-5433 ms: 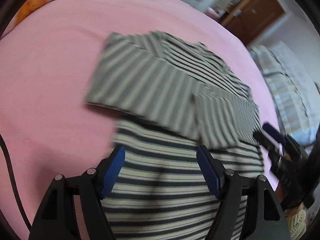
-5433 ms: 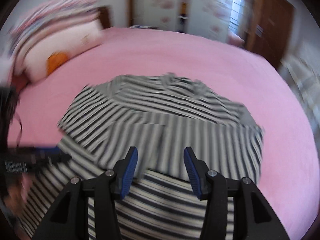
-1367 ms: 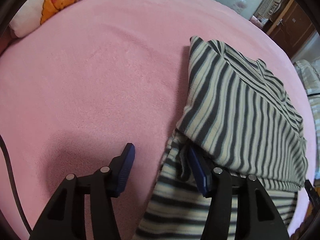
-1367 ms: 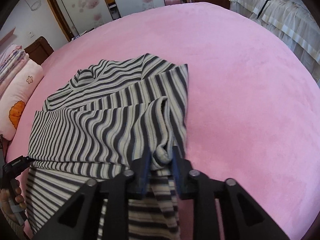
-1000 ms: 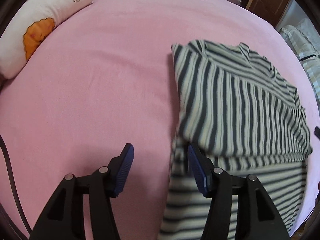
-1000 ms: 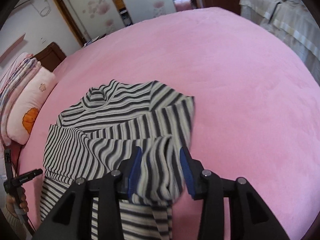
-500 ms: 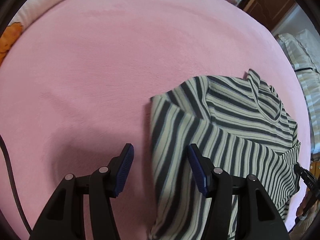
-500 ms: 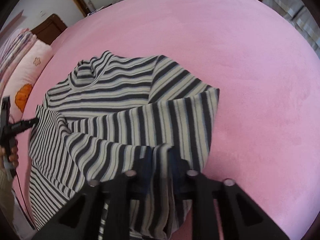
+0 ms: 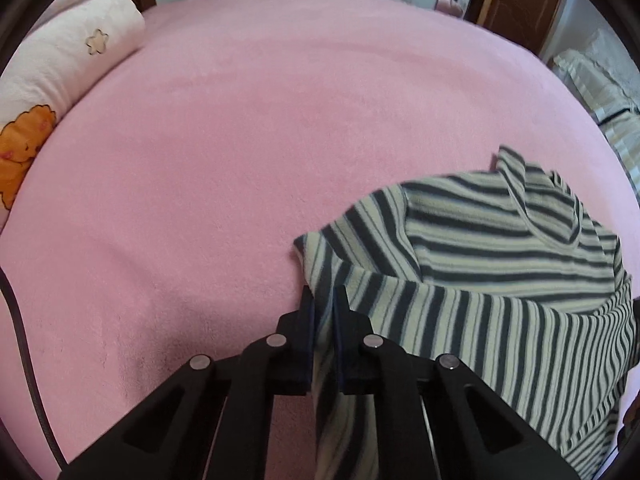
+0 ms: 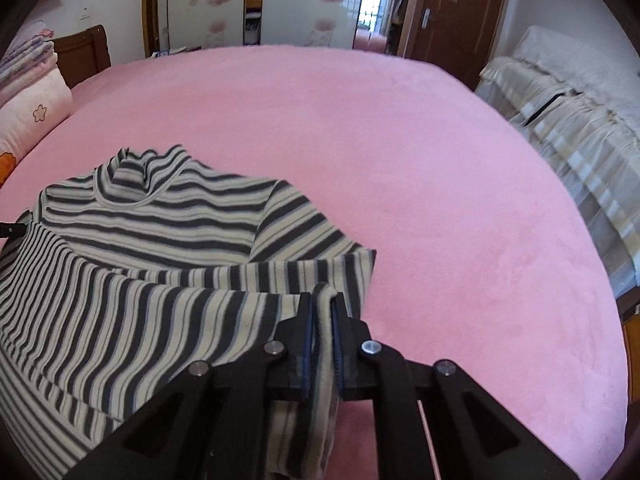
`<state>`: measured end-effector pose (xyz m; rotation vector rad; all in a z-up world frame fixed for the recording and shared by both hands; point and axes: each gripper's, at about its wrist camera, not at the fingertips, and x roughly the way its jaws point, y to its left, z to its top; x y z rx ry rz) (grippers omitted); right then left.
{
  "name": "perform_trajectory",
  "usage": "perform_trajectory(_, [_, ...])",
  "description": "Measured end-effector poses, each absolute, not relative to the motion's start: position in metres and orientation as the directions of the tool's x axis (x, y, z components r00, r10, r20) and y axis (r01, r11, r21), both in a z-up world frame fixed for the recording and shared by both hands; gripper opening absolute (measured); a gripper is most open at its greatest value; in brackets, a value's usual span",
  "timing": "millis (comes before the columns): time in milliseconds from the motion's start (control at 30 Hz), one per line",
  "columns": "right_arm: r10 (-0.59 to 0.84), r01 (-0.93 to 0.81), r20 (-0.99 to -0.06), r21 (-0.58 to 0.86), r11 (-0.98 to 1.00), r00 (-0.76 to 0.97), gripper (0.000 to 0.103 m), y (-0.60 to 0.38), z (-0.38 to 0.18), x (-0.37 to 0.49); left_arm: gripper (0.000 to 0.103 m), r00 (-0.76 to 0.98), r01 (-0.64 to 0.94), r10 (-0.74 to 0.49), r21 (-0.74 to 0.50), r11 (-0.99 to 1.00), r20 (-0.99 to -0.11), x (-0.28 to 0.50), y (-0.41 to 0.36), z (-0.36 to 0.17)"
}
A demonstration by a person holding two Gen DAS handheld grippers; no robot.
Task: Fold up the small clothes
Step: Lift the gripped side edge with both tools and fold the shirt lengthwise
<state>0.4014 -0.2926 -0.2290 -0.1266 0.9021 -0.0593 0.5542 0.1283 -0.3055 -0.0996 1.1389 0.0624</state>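
A cream and dark grey striped top [image 9: 492,280] lies on the pink bed cover [image 9: 240,140], collar at the far end, with a folded layer lying across its lower part. My left gripper [image 9: 323,300] is shut on the top's left edge, lifted a little off the bed. In the right wrist view the same top [image 10: 160,240] spreads to the left. My right gripper [image 10: 322,304] is shut on the top's right edge, with cloth bunched between its jaws. The tip of the left gripper shows at the far left edge of the right wrist view [image 10: 10,229].
A pink and white pillow with an orange animal print [image 9: 60,80] lies along the bed's left side. A cream striped covered sofa [image 10: 580,140] stands to the right of the bed. A wooden door [image 10: 452,12] and a flowered wardrobe [image 10: 208,4] are behind. A black cable [image 9: 24,344] hangs at the left.
My left gripper, open half a second ago, has closed on the top's left edge. My right gripper stays shut on the right edge. Both have lifted and both views now look more level across the bed.
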Motion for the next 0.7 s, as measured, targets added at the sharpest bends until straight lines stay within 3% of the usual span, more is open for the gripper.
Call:
perform_trajectory(100, [-0.142,0.008,-0.823,-0.164,0.986,0.55,0.008,-0.294,-0.253,0.409,0.008,0.393,-0.101,0.034,-0.006,0.995,-0.919,0.556,0.124,-0.321])
perform_trajectory(167, [-0.127,0.006,-0.844,-0.145,0.989,0.522,0.01,-0.296,-0.258,0.409,0.014,0.396,-0.096,0.048,0.01,0.995,-0.917,0.555,0.121,-0.323])
perform_trajectory(200, [-0.12,0.009,-0.842,-0.136,0.991,0.527,0.017,-0.297,-0.254,0.408,0.019,0.394,-0.098,0.056,0.018,0.995,-0.917,0.554,0.119,-0.321])
perform_trajectory(233, [-0.117,0.016,-0.838,-0.128,0.992,0.533,0.029,-0.299,-0.247,0.406,0.032,0.393,-0.105,0.065,0.025,0.994,-0.917,0.554,0.117,-0.319])
perform_trajectory(267, [-0.116,0.027,-0.828,-0.121,0.992,0.548,0.035,-0.3,-0.238,0.403,0.046,0.395,-0.112,0.07,0.027,0.993,-0.916,0.551,0.119,-0.313])
perform_trajectory(333, [-0.121,0.062,-0.777,-0.106,0.992,0.618,0.043,-0.302,-0.215,0.396,0.051,0.42,-0.148,0.139,0.084,0.985,-0.897,0.541,0.12,-0.295])
perform_trajectory(433, [-0.048,0.072,-0.721,0.002,0.997,0.691,0.043,-0.305,-0.183,0.384,0.05,0.517,-0.182,0.217,0.142,0.973,-0.828,0.515,0.11,-0.26])
perform_trajectory(500, [0.017,0.025,-0.732,0.046,0.999,0.682,0.04,-0.292,-0.174,0.385,0.05,0.54,-0.162,0.117,0.034,0.986,-0.834,0.5,0.097,-0.247])
perform_trajectory(600, [0.115,-0.085,-0.775,0.079,0.993,0.622,0.011,-0.25,-0.182,0.391,0.045,0.52,-0.128,-0.054,-0.14,0.982,-0.852,0.485,0.077,-0.244])
perform_trajectory(700, [0.224,-0.177,-0.788,0.148,0.973,0.574,0.01,-0.198,-0.197,0.392,0.044,0.507,-0.125,-0.119,-0.209,0.97,-0.854,0.474,0.05,-0.254])
